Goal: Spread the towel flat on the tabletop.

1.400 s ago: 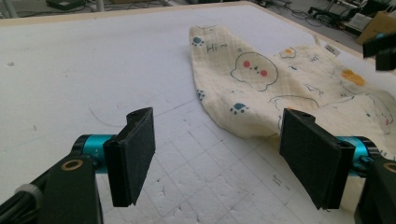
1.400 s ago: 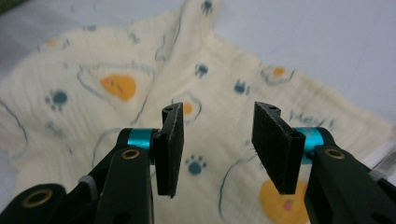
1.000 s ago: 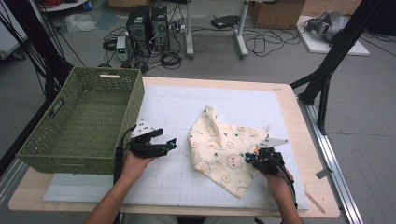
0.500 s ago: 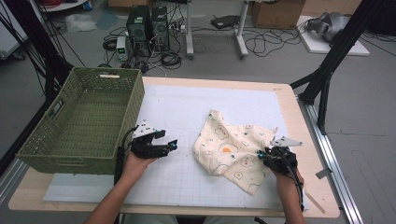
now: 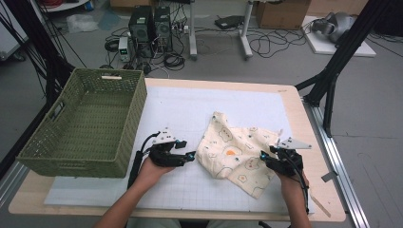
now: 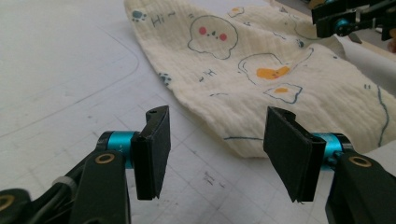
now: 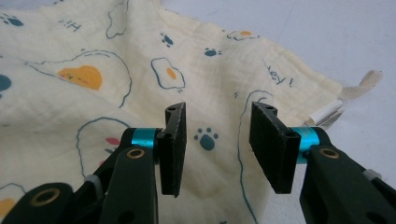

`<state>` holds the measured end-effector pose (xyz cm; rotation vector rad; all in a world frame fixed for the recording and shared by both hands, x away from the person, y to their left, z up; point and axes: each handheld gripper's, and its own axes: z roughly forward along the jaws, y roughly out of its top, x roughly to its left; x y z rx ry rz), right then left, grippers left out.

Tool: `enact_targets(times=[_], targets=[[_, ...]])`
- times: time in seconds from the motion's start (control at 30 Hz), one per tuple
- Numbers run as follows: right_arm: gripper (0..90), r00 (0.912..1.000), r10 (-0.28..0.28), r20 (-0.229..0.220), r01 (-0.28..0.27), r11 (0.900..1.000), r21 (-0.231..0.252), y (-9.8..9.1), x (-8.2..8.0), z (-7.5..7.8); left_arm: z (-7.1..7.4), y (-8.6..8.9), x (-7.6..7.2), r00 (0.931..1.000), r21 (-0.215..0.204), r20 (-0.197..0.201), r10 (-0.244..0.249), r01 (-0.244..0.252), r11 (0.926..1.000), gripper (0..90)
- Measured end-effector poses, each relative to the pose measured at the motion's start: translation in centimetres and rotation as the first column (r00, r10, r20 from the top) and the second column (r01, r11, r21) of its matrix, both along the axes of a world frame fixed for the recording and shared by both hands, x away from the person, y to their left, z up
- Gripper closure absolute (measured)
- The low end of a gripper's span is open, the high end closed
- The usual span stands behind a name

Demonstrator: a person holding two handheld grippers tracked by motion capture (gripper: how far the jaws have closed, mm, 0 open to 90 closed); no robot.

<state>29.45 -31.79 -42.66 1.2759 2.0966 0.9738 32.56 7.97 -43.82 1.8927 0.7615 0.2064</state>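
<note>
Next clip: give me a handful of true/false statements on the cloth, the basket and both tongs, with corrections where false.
1. The printed cloth lies inside the green basket. False: it lies on the white mat, to the right of the basket.
2. The left tongs are open, with nothing between the jaws. True.
3. The right tongs are clamped on the cloth. False: the jaws stand apart over the cloth, having just been opening.
4. The cloth carries fried-egg and paw prints. True.
5. The basket holds folded laundry. False: nothing is seen in it.
</note>
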Motion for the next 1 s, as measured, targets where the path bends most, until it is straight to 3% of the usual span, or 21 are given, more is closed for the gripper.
enact_targets(times=[0.23,0.33,0.4,0.57,0.6,0.63,0.67,0.7,0.83,0.93,1.0], targets=[[55.3,0.9999,0.006,0.013,-0.007,0.9996,0.028,-0.3,-0.1,0.3,-1.1,-2.5,0.5,0.9983,0.083,-0.058,-0.001,0.006,0.9965,46.9],[55.2,0.9998,0.011,0.014,-0.012,0.9993,0.037,-0.3,-0.1,0.4,-1.3,-3.8,0.5,0.9981,0.158,-0.061,-0.006,0.016,0.9873,47.5],[55.1,0.9997,0.017,0.018,-0.017,0.9990,0.041,-0.4,-0.1,0.5,-1.2,-4.6,0.4,0.9980,0.151,-0.062,-0.005,0.015,0.9884,47.4],[54.8,0.9996,0.019,0.020,-0.020,0.9982,0.056,-0.5,0.0,0.5,-0.9,-6.6,0.5,0.9998,0.254,-0.022,-0.004,0.009,0.9672,48.2],[54.7,0.9995,0.022,0.021,-0.023,0.9982,0.055,-0.5,0.0,0.5,-0.9,-6.9,0.5,1.0000,0.276,-0.004,-0.004,0.005,0.9612,51.5],[54.6,0.9995,0.023,0.021,-0.025,0.9980,0.057,-0.5,0.0,0.5,-0.8,-7.1,0.5,0.9998,0.275,0.007,-0.018,0.016,0.9614,57.3],[54.4,0.9995,0.023,0.021,-0.024,0.9981,0.057,-0.4,0.0,0.5,-0.8,-7.2,0.4,0.9989,0.270,0.012,-0.046,0.041,0.9619,74.2],[54.4,0.9995,0.026,0.019,-0.027,0.9978,0.060,-0.4,-0.1,0.5,-0.8,-7.3,0.3,0.9983,0.284,0.029,-0.050,0.040,0.9580,85.6],[54.2,0.9993,0.037,0.011,-0.038,0.9979,0.052,-0.3,-0.1,0.4,-0.2,-5.6,0.9,0.9995,0.275,0.012,0.028,-0.030,0.9609,86.7],[54.2,0.9992,0.039,0.003,-0.039,0.9980,0.050,-0.2,0.0,0.2,0.9,-2.8,1.5,0.9942,0.241,0.007,0.107,-0.106,0.9647,86.7],[54.2,0.9991,0.043,-0.007,-0.042,0.9980,0.047,-0.1,0.0,0.1,1.6,-0.9,1.8,0.9895,0.239,0.013,0.144,-0.142,0.9605,86.7]])
